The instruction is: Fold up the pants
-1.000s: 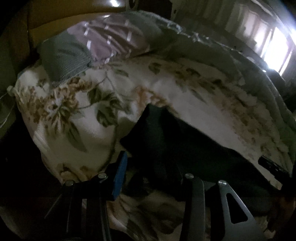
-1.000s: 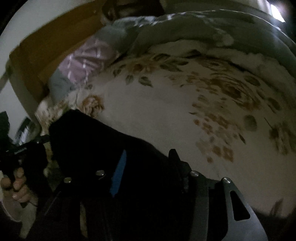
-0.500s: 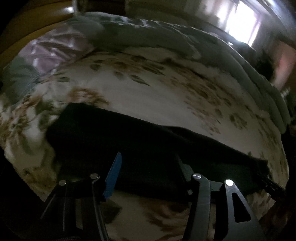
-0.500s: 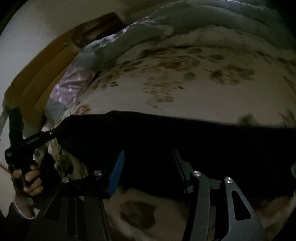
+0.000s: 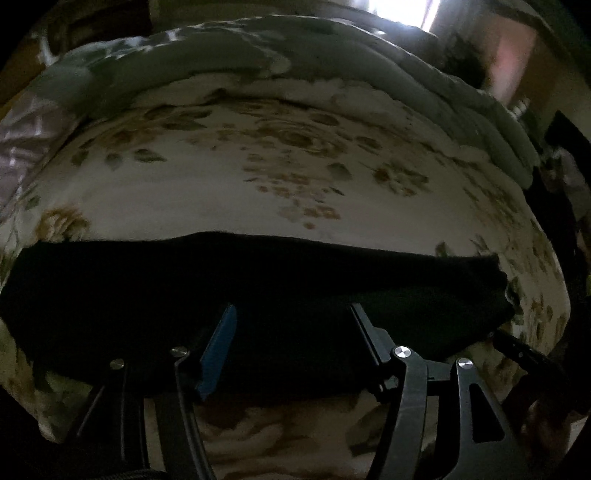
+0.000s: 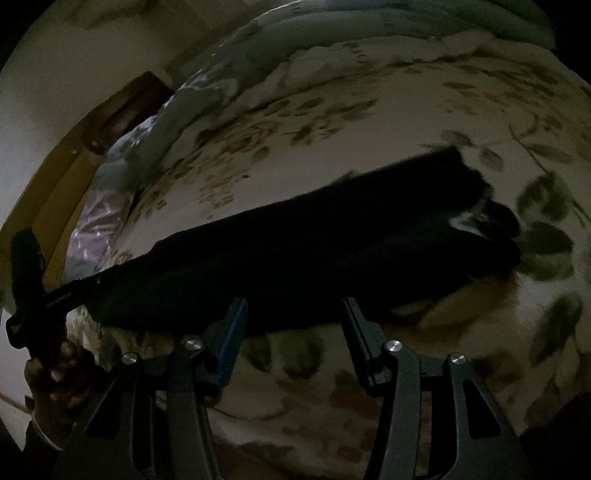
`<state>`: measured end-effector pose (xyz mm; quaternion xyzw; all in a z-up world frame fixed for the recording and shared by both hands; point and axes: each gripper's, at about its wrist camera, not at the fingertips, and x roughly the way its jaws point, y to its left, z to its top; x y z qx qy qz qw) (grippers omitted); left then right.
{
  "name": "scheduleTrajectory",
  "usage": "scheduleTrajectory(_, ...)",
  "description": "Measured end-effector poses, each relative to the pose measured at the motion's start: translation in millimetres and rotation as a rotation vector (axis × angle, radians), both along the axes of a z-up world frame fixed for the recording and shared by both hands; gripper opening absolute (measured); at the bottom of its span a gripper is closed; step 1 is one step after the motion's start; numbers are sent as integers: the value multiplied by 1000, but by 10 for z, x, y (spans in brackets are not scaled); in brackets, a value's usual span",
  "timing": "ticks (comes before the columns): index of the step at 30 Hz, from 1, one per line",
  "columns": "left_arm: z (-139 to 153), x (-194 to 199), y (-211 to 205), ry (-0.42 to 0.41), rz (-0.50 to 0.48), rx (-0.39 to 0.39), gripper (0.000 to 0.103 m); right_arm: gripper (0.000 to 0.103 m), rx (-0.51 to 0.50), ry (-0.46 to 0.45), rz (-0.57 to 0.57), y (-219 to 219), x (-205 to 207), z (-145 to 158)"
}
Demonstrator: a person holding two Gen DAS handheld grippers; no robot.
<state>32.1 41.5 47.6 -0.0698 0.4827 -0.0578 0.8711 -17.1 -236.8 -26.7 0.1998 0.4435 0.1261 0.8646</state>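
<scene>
Floral bedspread (image 5: 207,199) bears black pants (image 5: 258,280).

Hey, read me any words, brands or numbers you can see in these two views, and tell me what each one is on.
None can be read.
Left gripper: faint pale lettering on its body, too small and dim to read.
Pants: no label visible.
Bedspread: flower print only, no text.

Dim room — floral bedspread (image 5: 229,199), grey quilt (image 5: 207,62) bunched behind, wooden headboard (image 6: 55,192), bright window (image 5: 399,11).
</scene>
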Motion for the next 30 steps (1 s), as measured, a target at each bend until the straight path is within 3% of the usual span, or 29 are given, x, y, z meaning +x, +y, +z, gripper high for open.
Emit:
scheduleTrajectory(11,37,355,-793,2,-192,62,64,61,63,27,-155,-465,-104,-118)
scheduleTrajectory(15,56,501,-1123,5,-275,71,68,68,103,33,-210,-649,-116,-169)
scheduleTrajectory(21,38,773,-1668,31,-411,92,69,69,194,60,-288,-925,-43,-279)
scheduleTrajectory(30,-282,1231,-2520,144,-614,112,70,69,259,42,-284,-1035,126,-362)
